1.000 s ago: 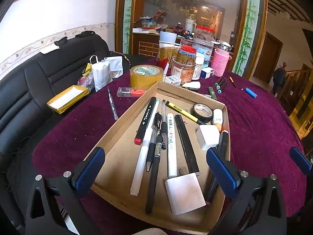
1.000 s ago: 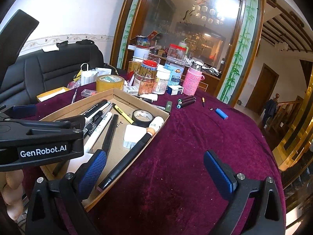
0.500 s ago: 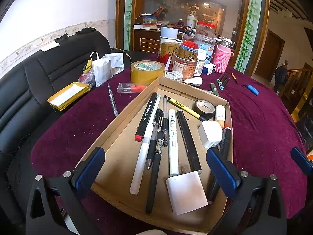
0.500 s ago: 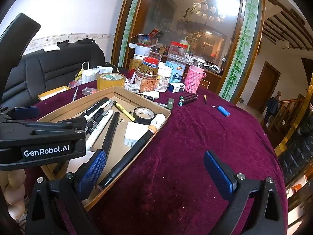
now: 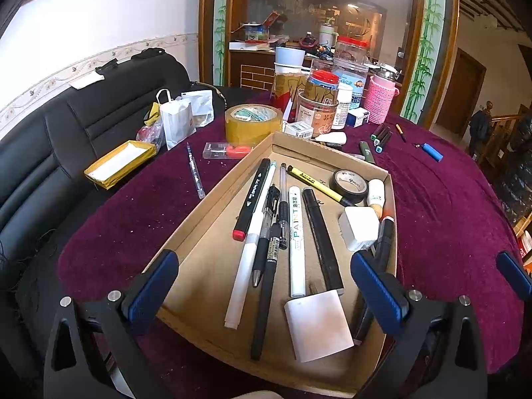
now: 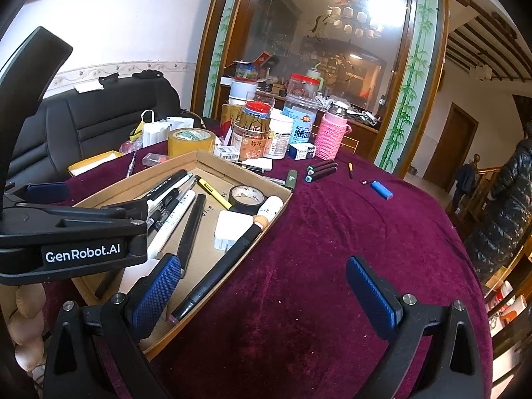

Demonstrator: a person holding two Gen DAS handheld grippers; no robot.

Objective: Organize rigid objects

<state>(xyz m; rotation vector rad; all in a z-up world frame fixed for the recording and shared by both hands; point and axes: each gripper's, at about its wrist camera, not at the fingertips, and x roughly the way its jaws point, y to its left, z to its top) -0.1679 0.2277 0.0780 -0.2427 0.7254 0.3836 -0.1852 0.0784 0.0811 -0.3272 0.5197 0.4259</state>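
Observation:
A shallow cardboard tray point(image 5: 212, 196) point(image 6: 106, 193) lies on the maroon tablecloth and holds several pens and markers, a black tape roll point(image 5: 349, 182) point(image 6: 246, 196), a white charger block point(image 5: 360, 228) point(image 6: 231, 227) and a white card point(image 5: 317, 324). Above the tray's near end my left gripper point(image 5: 264, 291) stands open and empty. My right gripper point(image 6: 266, 294) is open too, over bare cloth just right of the tray. Loose on the cloth beyond lie green-tipped markers point(image 6: 321, 169) point(image 5: 380, 134), a blue lighter point(image 6: 382, 189) point(image 5: 432, 152) and a clear pen point(image 5: 195, 171).
Jars, a pink knitted bottle point(image 6: 330, 136), a brown tape roll point(image 5: 253, 122) and small boxes crowd the table's far side. A black sofa point(image 5: 50, 139) with bags and a yellow box point(image 5: 120, 163) lies left. A person in a dark coat point(image 6: 508, 212) stands far right.
Both views have tilted down and pulled back slightly, so the table's contents sit lower in frame. A person in a dark coat has come into the right wrist view. Both grippers stay open.

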